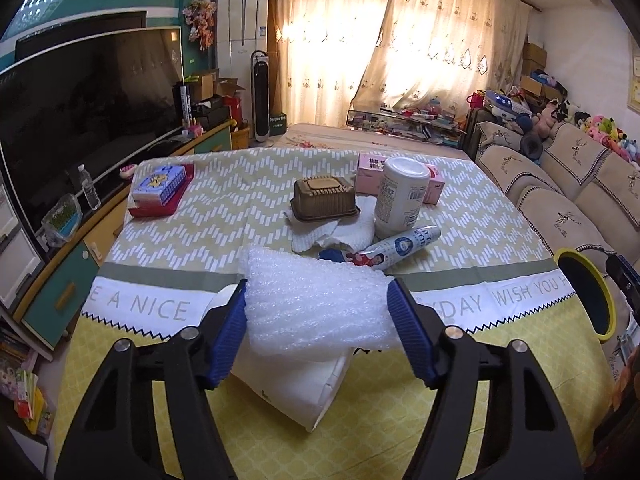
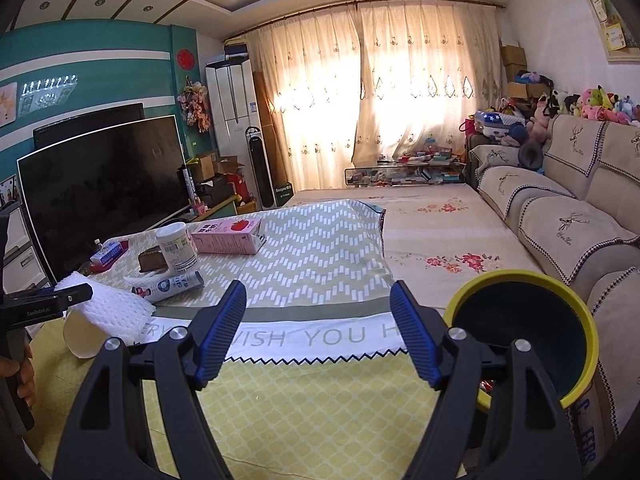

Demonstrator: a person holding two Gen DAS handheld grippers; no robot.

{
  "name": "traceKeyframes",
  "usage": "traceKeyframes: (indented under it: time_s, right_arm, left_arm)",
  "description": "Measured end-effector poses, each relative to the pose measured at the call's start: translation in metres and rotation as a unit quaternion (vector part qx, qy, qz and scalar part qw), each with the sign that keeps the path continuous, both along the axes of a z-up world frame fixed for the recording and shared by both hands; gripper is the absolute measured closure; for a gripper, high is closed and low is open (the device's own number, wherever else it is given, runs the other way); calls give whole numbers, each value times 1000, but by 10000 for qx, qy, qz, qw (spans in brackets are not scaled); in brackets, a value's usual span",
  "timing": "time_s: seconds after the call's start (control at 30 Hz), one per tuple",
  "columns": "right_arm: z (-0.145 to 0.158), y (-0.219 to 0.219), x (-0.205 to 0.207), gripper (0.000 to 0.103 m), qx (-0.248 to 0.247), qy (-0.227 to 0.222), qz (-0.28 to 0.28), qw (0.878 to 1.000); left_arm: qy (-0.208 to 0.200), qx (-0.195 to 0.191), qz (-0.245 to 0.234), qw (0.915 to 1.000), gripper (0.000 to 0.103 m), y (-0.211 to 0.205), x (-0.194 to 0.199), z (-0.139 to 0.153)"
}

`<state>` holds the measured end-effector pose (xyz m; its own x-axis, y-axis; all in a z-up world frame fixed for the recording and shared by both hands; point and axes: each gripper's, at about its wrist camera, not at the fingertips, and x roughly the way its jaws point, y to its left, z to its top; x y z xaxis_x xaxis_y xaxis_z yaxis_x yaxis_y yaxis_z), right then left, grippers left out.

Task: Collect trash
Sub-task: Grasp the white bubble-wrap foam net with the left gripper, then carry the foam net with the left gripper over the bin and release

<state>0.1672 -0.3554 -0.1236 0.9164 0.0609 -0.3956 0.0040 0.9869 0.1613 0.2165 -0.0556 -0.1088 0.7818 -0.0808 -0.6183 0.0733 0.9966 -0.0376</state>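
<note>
A: Our left gripper (image 1: 318, 312) has its blue pads pressed on both sides of the white foam sheet (image 1: 316, 304), which sits over a paper cup (image 1: 296, 388) lying on its side on the tablecloth (image 1: 224, 208).

B: And our right gripper (image 2: 318, 332) has its fingers spread wide with only cloth between them. The yellow-rimmed bin (image 2: 524, 332) stands at four o'clock, just beside the right finger.

A: From the left wrist view, at twelve o'clock past the foam, we see a printed tube (image 1: 392, 246), a white towel (image 1: 336, 228), a brown tray (image 1: 324, 198) upside down on it, a white jar (image 1: 400, 196) and a pink carton (image 1: 370, 172) behind. A red and blue box (image 1: 162, 190) lies at ten o'clock.

B: Around us: television (image 2: 104, 188) at nine o'clock, lit curtains (image 2: 380, 92) at twelve, sofa (image 2: 568, 224) with plush toys at two.
</note>
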Motion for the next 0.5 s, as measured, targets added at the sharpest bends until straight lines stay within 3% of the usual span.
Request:
traceKeyframes:
  time_s: [0.1, 0.13, 0.17, 0.27, 0.5]
  right_arm:
    - [-2, -1, 1, 33, 13, 17, -6, 10000]
    - [-2, -1, 1, 33, 19, 20, -11, 10000]
    - [-2, -1, 1, 33, 21, 22, -17, 10000]
    - [-3, -1, 2, 33, 34, 42, -13, 10000]
    - [-3, -5, 3, 33, 122, 66, -48, 9999]
  left_arm:
    - [-162, 144, -59, 9997, 68, -5, -3, 4]
    - [-197, 138, -85, 9997, 71, -5, -3, 6]
    - [-211, 116, -123, 9996, 80, -6, -3, 7]
    - [-253, 70, -255, 9993, 87, -9, -4, 11]
    - [-575, -17, -565, 9967, 89, -24, -19, 30]
